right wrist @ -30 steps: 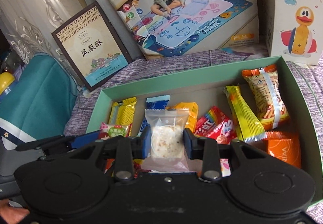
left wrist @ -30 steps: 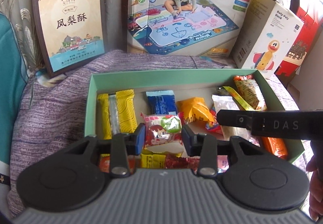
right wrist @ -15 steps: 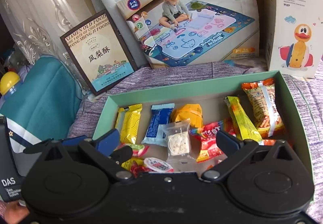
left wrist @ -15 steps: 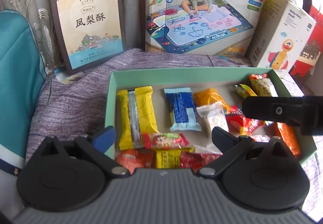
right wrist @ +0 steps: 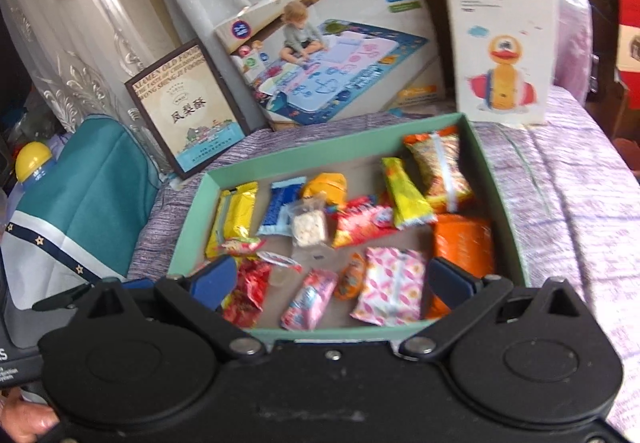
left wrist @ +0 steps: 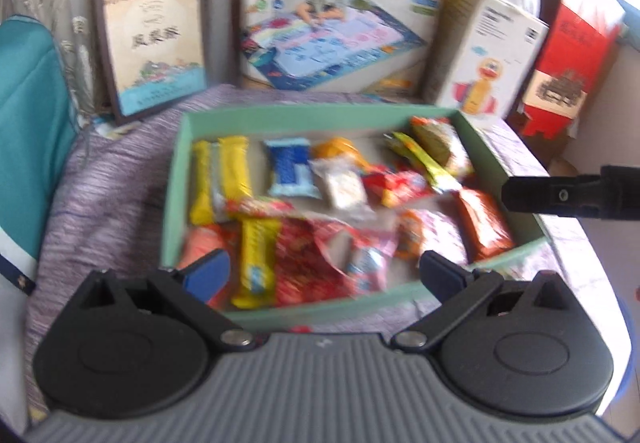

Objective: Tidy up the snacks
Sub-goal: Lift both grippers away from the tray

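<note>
A shallow green box (left wrist: 312,113) (right wrist: 304,159) lies on a purple cloth, filled with several snack packets. Among them are a yellow bar (left wrist: 220,179), a blue packet (left wrist: 290,173), a clear pouch of white pieces (left wrist: 344,187) (right wrist: 308,227), a small red-and-green candy packet (left wrist: 260,205) (right wrist: 240,243) and an orange packet (right wrist: 464,239). My left gripper (left wrist: 324,275) hovers over the box's near edge, open wide and empty. My right gripper (right wrist: 332,279) is also open and empty above the near edge. The left wrist view is blurred.
Behind the box stand a framed pastry box (left wrist: 154,39), a play-mat box (left wrist: 332,27), a duck toy box (left wrist: 484,55) and a red box (left wrist: 572,55). A teal bag (left wrist: 28,123) lies at the left. The purple cloth (left wrist: 100,203) extends around the box.
The left gripper let go of the candy packet and the right gripper the clear pouch; both packets now lie in the box. Both grippers opened wide and drew back and up.
</note>
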`<state>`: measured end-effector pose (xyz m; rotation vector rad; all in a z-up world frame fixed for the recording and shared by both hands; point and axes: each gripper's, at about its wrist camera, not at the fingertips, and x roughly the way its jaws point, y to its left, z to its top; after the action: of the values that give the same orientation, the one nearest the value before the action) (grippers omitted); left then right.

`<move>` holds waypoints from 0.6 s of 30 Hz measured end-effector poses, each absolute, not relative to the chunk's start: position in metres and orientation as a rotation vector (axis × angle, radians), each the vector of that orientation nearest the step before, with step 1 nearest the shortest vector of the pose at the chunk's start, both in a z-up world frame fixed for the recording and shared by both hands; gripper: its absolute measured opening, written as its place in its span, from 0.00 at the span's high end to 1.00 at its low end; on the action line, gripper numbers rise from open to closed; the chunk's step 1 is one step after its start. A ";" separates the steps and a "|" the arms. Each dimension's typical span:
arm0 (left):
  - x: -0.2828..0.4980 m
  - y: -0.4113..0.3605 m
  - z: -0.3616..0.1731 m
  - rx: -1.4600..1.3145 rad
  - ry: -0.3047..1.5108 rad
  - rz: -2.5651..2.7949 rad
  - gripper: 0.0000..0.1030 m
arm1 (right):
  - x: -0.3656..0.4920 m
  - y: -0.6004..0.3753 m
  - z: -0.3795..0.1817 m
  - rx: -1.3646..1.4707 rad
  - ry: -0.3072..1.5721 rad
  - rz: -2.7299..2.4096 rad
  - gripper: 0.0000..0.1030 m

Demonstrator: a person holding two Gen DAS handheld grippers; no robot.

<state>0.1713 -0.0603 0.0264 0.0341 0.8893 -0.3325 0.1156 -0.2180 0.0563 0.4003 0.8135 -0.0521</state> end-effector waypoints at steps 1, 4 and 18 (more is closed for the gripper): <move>0.165 -0.066 0.025 0.040 0.893 -0.348 0.00 | 0.106 -0.224 0.054 0.409 0.815 -0.067 0.00; 0.148 -0.086 0.016 0.078 0.911 -0.394 0.00 | 0.083 -0.241 0.044 0.443 0.831 -0.113 0.00; 0.125 -0.055 -0.044 0.031 1.023 -0.301 0.00 | 0.047 -0.248 -0.033 0.522 0.905 -0.134 0.11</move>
<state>0.1249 -0.0554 -0.0444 0.0309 1.0232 -0.3012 0.0469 -0.2485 -0.0328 0.5220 0.9054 -0.1336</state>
